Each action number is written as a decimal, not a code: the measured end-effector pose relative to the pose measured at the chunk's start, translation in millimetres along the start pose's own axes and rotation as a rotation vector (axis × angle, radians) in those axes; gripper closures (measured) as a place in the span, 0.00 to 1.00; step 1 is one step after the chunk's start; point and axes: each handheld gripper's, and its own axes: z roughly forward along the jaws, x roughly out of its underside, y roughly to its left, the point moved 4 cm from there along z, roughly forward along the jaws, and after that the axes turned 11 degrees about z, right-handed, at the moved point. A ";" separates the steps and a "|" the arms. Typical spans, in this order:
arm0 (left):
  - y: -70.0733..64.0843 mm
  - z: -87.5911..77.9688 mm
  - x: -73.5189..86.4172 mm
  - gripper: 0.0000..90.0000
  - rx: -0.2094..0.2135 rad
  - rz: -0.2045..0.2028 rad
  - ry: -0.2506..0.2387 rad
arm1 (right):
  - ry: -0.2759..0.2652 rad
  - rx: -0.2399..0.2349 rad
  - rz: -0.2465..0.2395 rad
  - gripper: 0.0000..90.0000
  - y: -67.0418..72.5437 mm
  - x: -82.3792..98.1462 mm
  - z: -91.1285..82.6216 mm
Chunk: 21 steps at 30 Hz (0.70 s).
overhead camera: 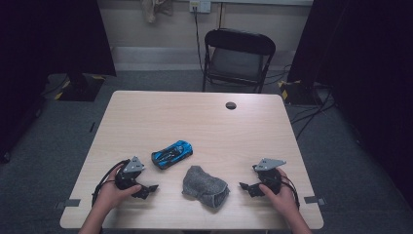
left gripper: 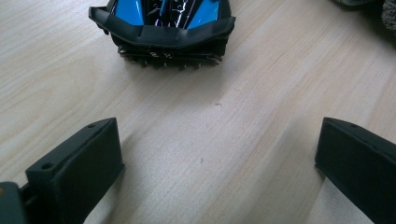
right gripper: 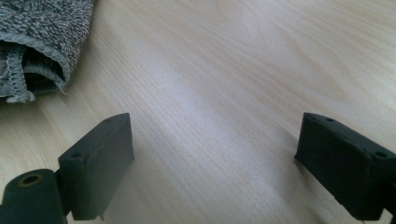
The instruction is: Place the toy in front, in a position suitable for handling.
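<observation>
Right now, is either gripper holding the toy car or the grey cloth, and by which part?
Nothing is held. The left gripper and the right gripper both stand open over bare table, short of the blue toy car and the grey cloth.

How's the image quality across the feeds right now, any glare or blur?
High view: dim, dark surroundings, toy car and grey cloth readable. Left gripper view: sharp, car cropped at the top. Right gripper view: soft sheen on the table, cloth weave crisp.

left gripper (overhead camera: pixel 146 189): showing black body, grey three-cornered top plate, trailing black cable
right gripper (overhead camera: pixel 246 185): showing the same
jaws: showing blocky black pads with screw holes
</observation>
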 end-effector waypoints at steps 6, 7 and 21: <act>-0.6 -0.1 -0.5 0.00 0.000 -0.006 0.006 | 0.000 0.000 0.000 0.11 0.0 0.0 0.0; -0.9 -0.9 -0.9 0.00 0.004 -0.008 0.020 | 0.000 -0.001 0.000 0.11 -0.1 -0.1 0.0; -0.5 -8.7 -13.3 0.18 0.049 -0.023 0.041 | 0.001 -0.004 -0.004 0.11 -0.8 -0.3 0.2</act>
